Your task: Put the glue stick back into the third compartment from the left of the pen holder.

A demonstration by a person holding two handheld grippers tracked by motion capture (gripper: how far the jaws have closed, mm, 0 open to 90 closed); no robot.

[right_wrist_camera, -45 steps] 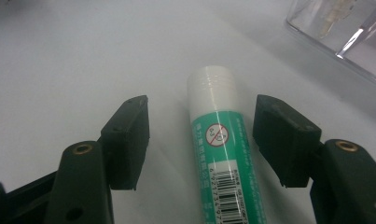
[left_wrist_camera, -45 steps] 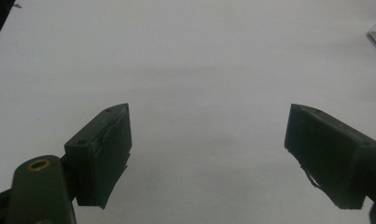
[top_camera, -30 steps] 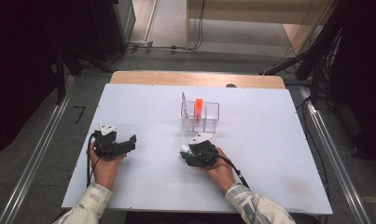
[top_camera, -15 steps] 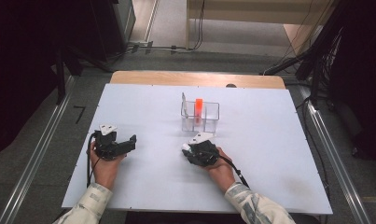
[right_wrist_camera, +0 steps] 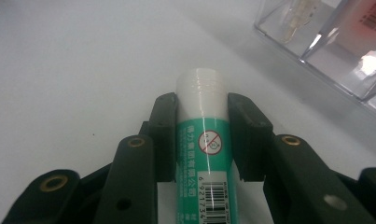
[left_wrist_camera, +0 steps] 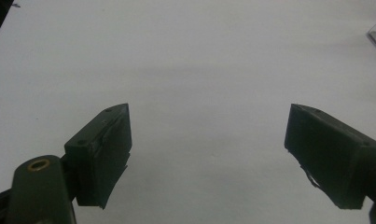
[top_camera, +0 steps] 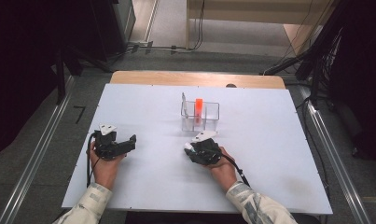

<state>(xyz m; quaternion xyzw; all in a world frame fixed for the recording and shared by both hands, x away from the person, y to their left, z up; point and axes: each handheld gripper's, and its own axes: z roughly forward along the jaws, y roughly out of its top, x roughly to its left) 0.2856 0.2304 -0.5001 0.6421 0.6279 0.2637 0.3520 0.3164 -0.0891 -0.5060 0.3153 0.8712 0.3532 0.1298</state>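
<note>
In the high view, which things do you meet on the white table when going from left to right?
left gripper → right gripper, shut on a glue stick → clear organizer, which stands farther back on the table.

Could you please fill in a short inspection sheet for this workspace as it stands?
Surface: white table top on a wooden table, bare around the tools.
Job's things: green-and-white glue stick clamped between the right tongs; clear compartment organiser mid-table, an orange item upright in one compartment.
Clutter: nothing seen.
Grippers: left tongs open, nothing between the jaws, over bare table; right tongs shut on the glue stick, just short of the organiser.
Cables: one trails from each tool; more lie on the floor beyond the table.
Surroundings: grey floor, metal rails either side, dark equipment.
</note>
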